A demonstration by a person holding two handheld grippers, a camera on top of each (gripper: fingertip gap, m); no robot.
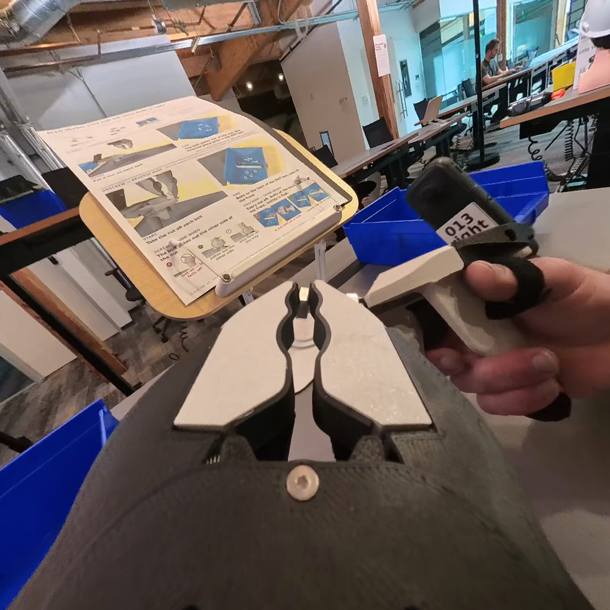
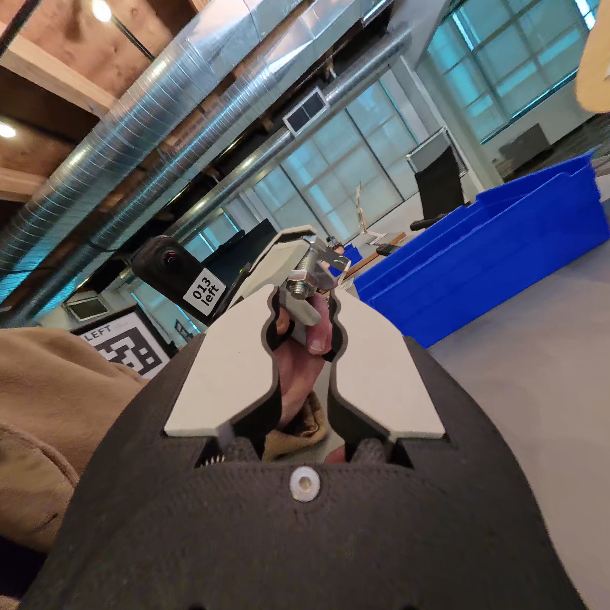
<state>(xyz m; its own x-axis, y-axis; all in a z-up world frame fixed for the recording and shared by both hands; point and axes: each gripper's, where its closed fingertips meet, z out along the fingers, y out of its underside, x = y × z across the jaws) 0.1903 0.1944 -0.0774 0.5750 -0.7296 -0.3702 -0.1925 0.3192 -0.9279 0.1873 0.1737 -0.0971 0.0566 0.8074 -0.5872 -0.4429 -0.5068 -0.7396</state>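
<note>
My left gripper (image 1: 302, 288) is shut on a metal bolt (image 1: 302, 293) at its fingertips. In the right wrist view the same bolt (image 2: 305, 264) sticks out of the left gripper's white fingers (image 2: 287, 251), with a hex nut (image 2: 298, 284) threaded near its free end. My right gripper (image 2: 303, 292) is open, its tips on either side of the nut and just short of it; I see no contact. In the left wrist view the right gripper (image 1: 412, 280) comes in from the right, held by a hand (image 1: 528, 330), its tip close beside the left gripper's tip.
A wooden stand with a picture sheet (image 1: 198, 198) stands just ahead. Blue bins (image 1: 389, 237) sit on the grey table (image 1: 577, 211) at the right, another (image 1: 49, 478) at lower left. One blue bin (image 2: 478, 257) is right of the right gripper. A tan sleeve (image 2: 49, 396) fills the left. My two grippers' fingertips are within a few centimetres of each other.
</note>
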